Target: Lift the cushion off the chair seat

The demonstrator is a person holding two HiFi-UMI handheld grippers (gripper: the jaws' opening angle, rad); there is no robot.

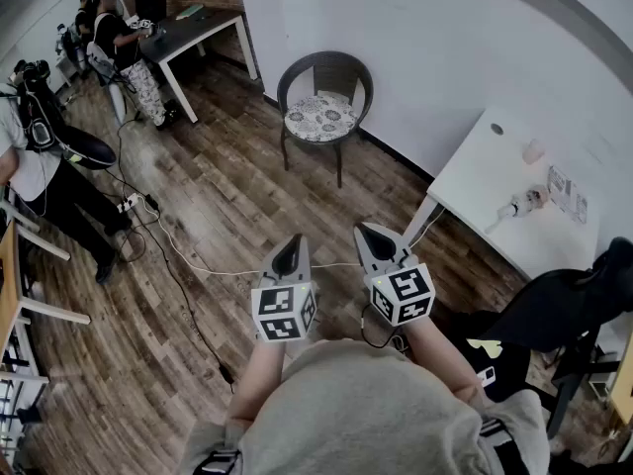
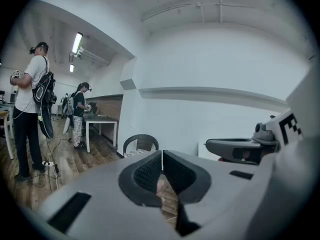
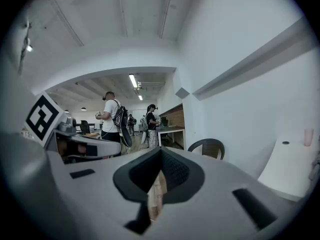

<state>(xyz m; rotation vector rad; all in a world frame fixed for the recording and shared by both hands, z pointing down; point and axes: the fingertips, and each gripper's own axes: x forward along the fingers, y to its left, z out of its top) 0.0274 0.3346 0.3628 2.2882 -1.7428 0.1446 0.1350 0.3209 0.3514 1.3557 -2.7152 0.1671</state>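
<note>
A patterned round cushion (image 1: 320, 118) lies on the seat of a dark wicker chair (image 1: 326, 72) that stands against the white wall, far ahead in the head view. The chair (image 2: 140, 144) also shows small in the left gripper view, and its back (image 3: 210, 147) in the right gripper view. My left gripper (image 1: 289, 252) and right gripper (image 1: 376, 237) are held side by side close to my body, well short of the chair. Both are shut with nothing between the jaws. Their tips meet in each gripper view, left gripper (image 2: 161, 170), right gripper (image 3: 160, 167).
A white table (image 1: 514, 201) with small items stands at the right by the wall. A dark chair (image 1: 554, 310) is near my right side. White cables (image 1: 188, 255) run across the wooden floor. Several people (image 1: 124, 43) stand at the left by a dark desk (image 1: 198, 28).
</note>
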